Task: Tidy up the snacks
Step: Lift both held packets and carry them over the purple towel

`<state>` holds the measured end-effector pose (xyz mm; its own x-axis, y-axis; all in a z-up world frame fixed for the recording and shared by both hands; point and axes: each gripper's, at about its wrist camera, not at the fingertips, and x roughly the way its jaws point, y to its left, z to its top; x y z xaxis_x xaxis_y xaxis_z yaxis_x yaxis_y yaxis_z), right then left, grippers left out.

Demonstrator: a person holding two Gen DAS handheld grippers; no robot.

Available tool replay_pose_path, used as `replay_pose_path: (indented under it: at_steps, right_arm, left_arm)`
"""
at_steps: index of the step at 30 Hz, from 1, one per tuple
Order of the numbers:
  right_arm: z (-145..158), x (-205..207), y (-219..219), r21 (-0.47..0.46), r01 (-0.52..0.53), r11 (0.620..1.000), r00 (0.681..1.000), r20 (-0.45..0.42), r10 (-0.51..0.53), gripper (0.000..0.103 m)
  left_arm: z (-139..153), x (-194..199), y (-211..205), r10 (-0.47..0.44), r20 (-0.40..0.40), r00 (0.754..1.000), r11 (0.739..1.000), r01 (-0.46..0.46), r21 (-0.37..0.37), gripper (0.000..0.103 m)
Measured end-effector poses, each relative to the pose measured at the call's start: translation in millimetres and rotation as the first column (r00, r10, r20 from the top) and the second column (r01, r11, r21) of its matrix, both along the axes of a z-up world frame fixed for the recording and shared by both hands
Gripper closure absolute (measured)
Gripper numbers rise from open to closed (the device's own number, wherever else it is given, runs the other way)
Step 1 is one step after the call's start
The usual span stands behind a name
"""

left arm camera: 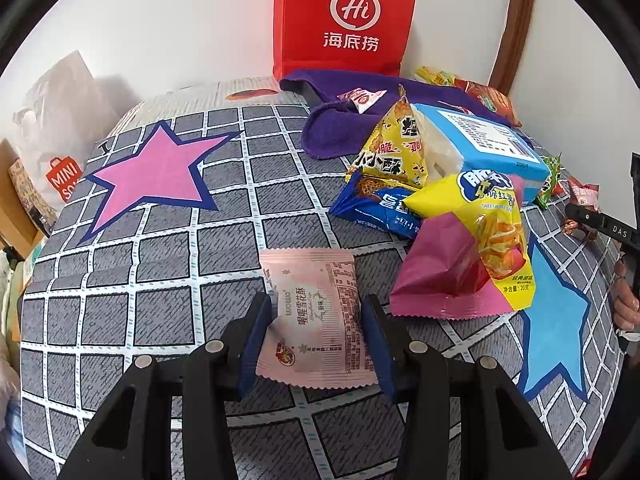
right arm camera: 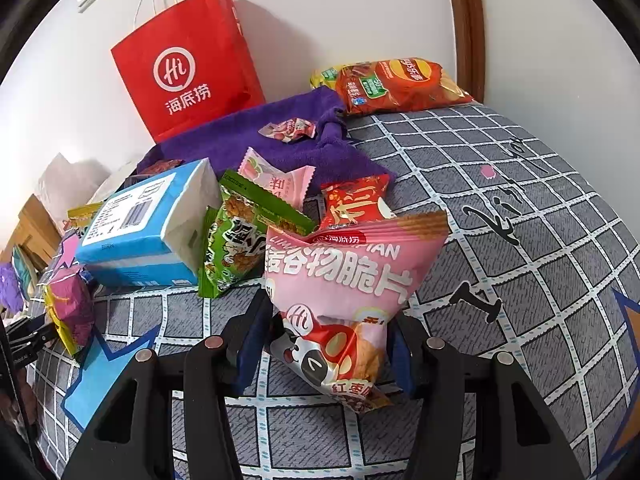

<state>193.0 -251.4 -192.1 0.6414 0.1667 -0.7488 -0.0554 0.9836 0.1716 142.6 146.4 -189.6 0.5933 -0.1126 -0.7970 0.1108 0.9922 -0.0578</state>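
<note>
Sachet (left arm camera: 316, 316) gripped by your left gripper (left arm camera: 316, 334), long axis 12–6; red bag (left arm camera: 344, 20) at 12. Right gripper (right arm camera: 328, 336) clamps pink crisp bag (right arm camera: 344, 280).

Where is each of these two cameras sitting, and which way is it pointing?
Left wrist view: sits on the left gripper, looking forward over its black fingers at a pink packet between them; the person's other hand shows at the right edge.
Right wrist view: sits on the right gripper, looking over its fingers at a pink chip bag.
Both share the red paper bag, purple towel and blue tissue pack.
</note>
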Motion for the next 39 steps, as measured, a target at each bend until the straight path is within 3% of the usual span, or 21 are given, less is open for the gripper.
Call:
replay_pose_path:
  at_steps: [4, 10, 14, 23, 31, 39]
  right_arm:
    - [-2.9, 0.5, 0.2, -0.002, -0.006, 1.0, 1.0, -0.003, 0.006, 0.049]
    - [-3.3, 3.2, 0.3, 0.001, -0.011, 1.0, 1.0, -0.011, 0.011, 0.049]
    - [-4.3, 2.7, -1.0, 0.003, -0.004, 1.0, 1.0, -0.013, 0.004, 0.05]
    - [3.7, -4.7, -3.3, 0.006, 0.009, 1.0, 1.0, 0.025, -0.009, 0.051]
    - [55.2, -12.9, -1.7, 0.003, -0.003, 1.0, 0.996, 0.094, 0.003, 0.051]
    - [125.9, 21.4, 20.2, -0.043, -0.048, 0.998, 0.984, 0.169, 0.054, 0.051]
  left_arm:
    - [-1.1, -0.8, -4.1, 0.0, 0.003, 1.0, 1.0, 0.0, 0.025, 0.059]
    - [1.1, -0.3, 7.3, 0.026, 0.006, 1.0, 0.999, -0.025, -0.031, 0.067]
    - [3.1, -2.4, 5.1, 0.044, 0.009, 0.999, 0.999, -0.044, -0.013, 0.068]
    - [31.4, 0.9, 10.4, 0.077, -0.008, 0.997, 0.992, -0.078, -0.099, 0.068]
    - [87.5, 20.0, 0.7, 0.061, 0.067, 0.996, 0.992, -0.053, -0.112, 0.068]
    - [129.0, 69.7, -23.8, 0.041, 0.114, 0.993, 0.986, -0.022, -0.164, 0.068]
